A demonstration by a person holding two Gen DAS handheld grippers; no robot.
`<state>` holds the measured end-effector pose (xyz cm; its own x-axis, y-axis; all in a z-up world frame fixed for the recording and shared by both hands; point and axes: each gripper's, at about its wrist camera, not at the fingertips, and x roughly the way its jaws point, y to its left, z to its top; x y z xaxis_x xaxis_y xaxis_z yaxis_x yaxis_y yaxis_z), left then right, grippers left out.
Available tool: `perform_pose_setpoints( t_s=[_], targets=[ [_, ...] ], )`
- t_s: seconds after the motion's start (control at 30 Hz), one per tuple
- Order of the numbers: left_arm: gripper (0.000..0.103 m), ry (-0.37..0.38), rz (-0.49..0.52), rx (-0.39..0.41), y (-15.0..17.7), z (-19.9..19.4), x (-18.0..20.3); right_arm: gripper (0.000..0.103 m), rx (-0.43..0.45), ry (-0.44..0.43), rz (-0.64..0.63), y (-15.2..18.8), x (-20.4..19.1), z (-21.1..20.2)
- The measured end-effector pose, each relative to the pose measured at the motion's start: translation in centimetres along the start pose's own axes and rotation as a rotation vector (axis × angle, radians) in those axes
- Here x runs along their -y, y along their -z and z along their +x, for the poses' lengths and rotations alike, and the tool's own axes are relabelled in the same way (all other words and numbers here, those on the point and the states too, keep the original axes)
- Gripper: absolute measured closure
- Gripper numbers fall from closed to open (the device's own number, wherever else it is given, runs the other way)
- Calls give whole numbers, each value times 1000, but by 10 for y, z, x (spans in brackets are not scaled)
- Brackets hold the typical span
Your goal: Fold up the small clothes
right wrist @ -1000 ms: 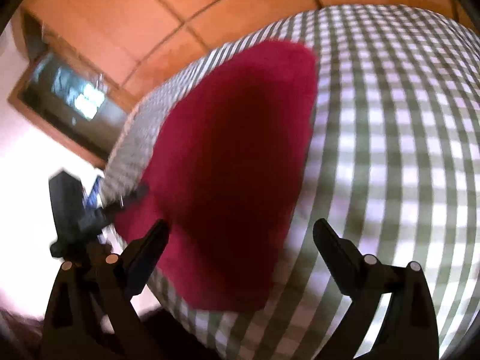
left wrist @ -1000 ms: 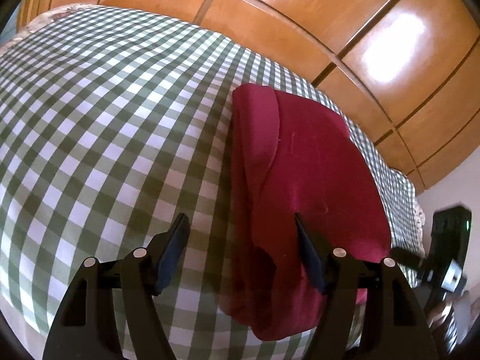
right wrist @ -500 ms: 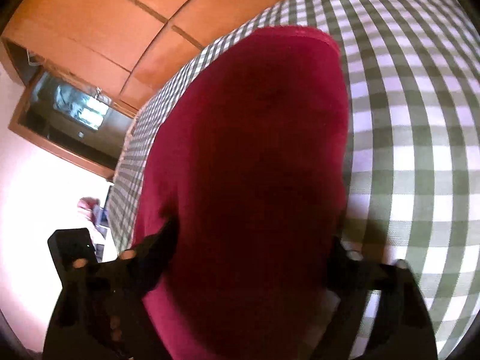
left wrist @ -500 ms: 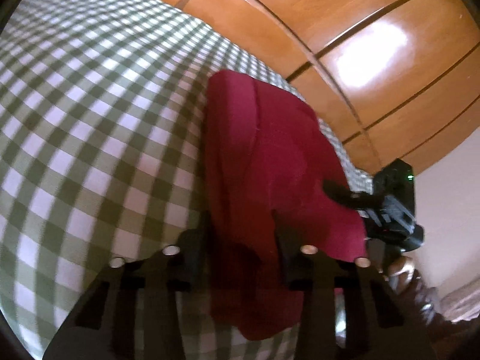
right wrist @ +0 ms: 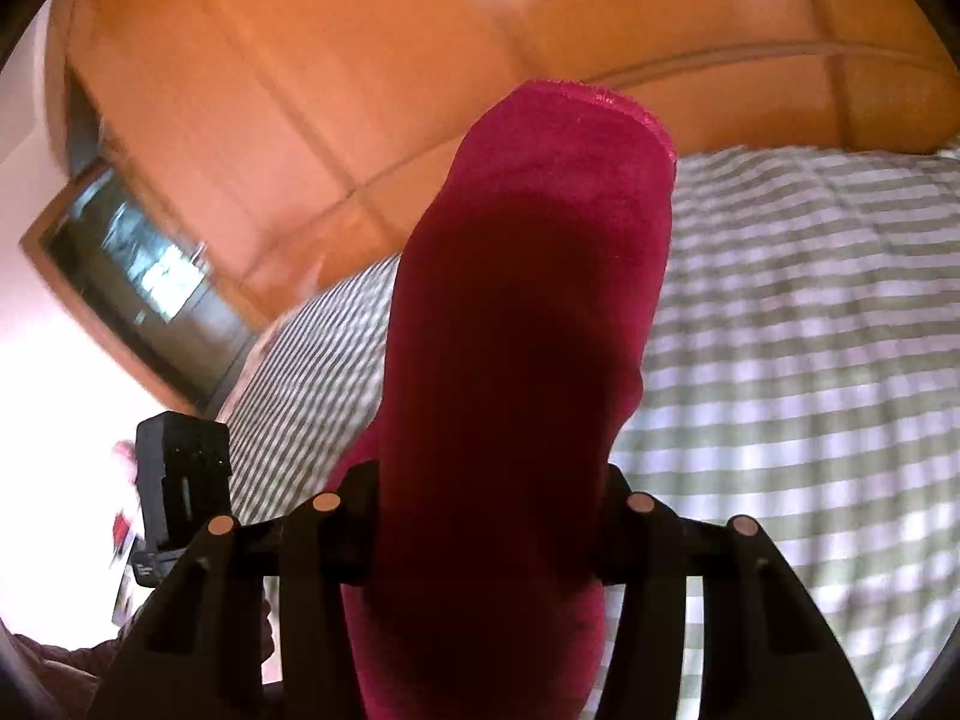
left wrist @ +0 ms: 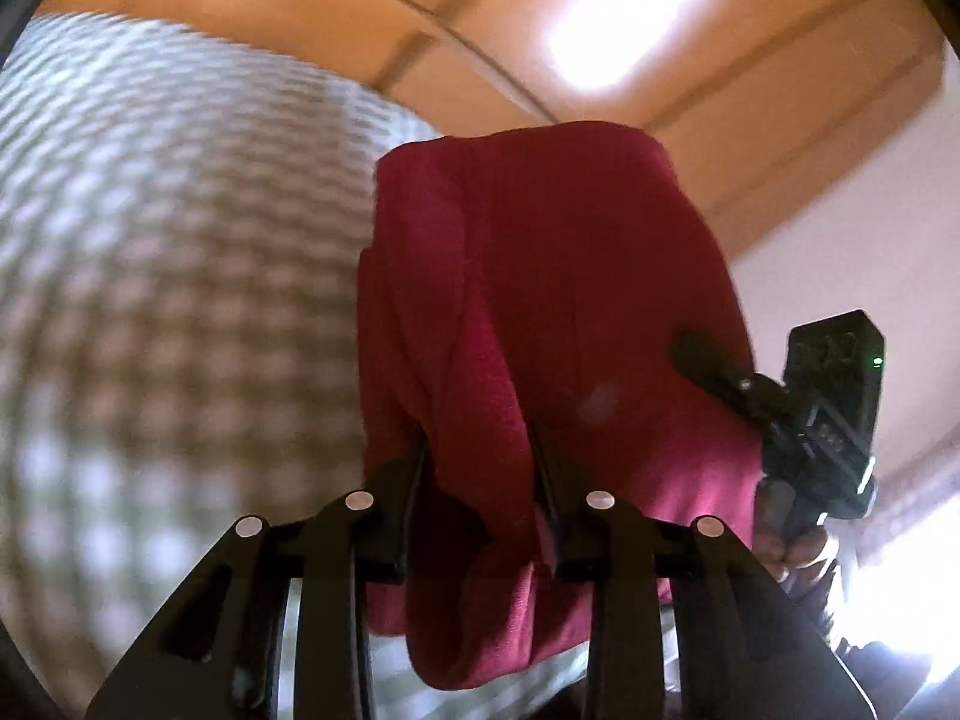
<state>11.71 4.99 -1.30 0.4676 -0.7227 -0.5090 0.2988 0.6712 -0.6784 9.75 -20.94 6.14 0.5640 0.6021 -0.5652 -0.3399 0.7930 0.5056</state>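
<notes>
A dark red garment [left wrist: 558, 276] is lifted off the green-and-white checked cloth [left wrist: 150, 276]. My left gripper [left wrist: 477, 456] is shut on its near left edge, with cloth bunched between the fingers. My right gripper [right wrist: 489, 480] is shut on the near right edge of the same garment [right wrist: 528, 312], which rises in front of the camera and hides the fingertips. The right gripper also shows in the left wrist view [left wrist: 708, 360] at the garment's right side. The left gripper's body shows in the right wrist view [right wrist: 180, 468].
The checked cloth [right wrist: 810, 330] covers a wide surface. Orange wooden panelling [left wrist: 600, 18] stands behind it. A dark framed opening [right wrist: 138, 276] is at the far left in the right wrist view. A pale wall [left wrist: 870, 240] is to the right.
Both grippers have closed on the garment's near edge and raised it off the cloth. The garment now hangs up in front of both cameras, and both views are tilted upward with motion blur.
</notes>
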Motion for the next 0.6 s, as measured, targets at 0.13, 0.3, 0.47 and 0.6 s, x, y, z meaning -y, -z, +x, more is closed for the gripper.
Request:
perform_pose_setpoints(
  t_s=[0.13, 0.3, 0.47, 0.6],
  targets=[
    [73, 5, 133, -81, -29, 66, 58, 55, 86, 88, 82, -9, 53, -40],
    [73, -55, 231, -190, -48, 156, 108, 53, 149, 218, 212, -6, 130, -70],
    [64, -207, 298, -293, -33, 219, 119, 27, 109, 331, 389, 30, 204, -75],
    [63, -256, 369, -241, -27, 216, 132, 21, 186, 391, 385, 45, 193, -103]
  ],
)
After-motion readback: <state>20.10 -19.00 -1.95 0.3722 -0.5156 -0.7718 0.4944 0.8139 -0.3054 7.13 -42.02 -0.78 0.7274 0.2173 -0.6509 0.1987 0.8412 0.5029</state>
